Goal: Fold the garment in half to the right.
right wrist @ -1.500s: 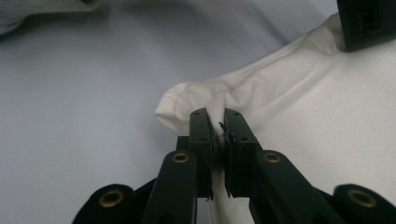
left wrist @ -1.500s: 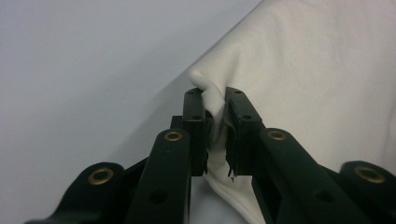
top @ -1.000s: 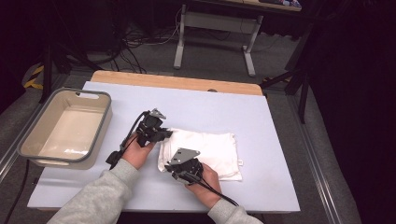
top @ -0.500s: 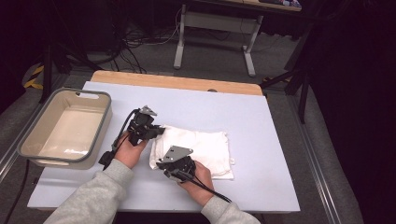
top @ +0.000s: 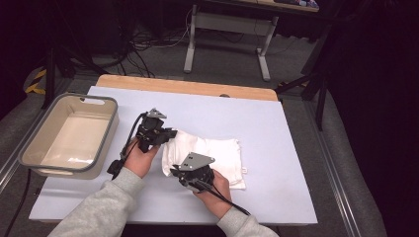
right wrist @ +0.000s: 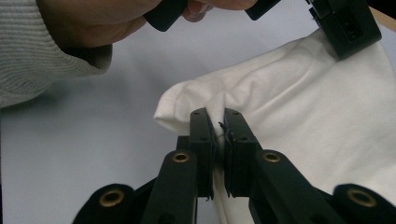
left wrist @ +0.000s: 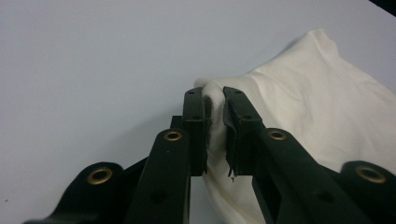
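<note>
At nine o'clock on the white table (top: 276, 148) sits an empty grey-rimmed tub (top: 29, 148). Near the centre lies a cream cloth (top: 217, 150), folded, soft and creased. The left gripper (top: 165, 136) is clamped on the cloth's ten-o'clock corner, fabric bunched between its jaws. The right gripper (top: 175, 171) pinches the seven-o'clock corner (right wrist: 187, 109), lifting a small wrinkled peak.

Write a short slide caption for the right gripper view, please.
Right gripper shut on a white cloth's edge.
</note>
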`<state>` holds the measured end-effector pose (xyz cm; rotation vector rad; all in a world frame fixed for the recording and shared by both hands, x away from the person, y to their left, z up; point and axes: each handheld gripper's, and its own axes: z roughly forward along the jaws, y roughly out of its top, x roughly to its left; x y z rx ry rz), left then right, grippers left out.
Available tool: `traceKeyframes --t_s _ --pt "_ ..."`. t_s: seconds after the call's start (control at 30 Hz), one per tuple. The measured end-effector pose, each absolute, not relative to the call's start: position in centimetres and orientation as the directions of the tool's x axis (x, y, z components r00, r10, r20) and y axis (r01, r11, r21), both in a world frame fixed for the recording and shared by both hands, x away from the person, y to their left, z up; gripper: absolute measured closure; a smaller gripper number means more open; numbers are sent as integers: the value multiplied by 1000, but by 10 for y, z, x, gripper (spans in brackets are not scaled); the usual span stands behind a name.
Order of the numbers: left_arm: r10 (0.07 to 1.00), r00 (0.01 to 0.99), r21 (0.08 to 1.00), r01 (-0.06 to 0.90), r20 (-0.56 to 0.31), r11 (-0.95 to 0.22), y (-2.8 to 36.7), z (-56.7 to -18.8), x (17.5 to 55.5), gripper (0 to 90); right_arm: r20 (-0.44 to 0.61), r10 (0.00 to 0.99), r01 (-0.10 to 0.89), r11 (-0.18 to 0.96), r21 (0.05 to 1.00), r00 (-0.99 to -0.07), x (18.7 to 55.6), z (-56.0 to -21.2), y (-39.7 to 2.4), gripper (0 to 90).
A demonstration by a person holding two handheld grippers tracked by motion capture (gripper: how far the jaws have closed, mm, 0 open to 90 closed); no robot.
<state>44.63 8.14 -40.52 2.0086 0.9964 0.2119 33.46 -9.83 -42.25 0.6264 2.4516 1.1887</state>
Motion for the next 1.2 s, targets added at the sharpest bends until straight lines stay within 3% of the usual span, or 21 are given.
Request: traceKeyframes --t_s 1.2 --pt "595 787 819 445 -165 -362 -28 -383 447 814 -25 739 348 346 872 -674 302 -411 -209 840"
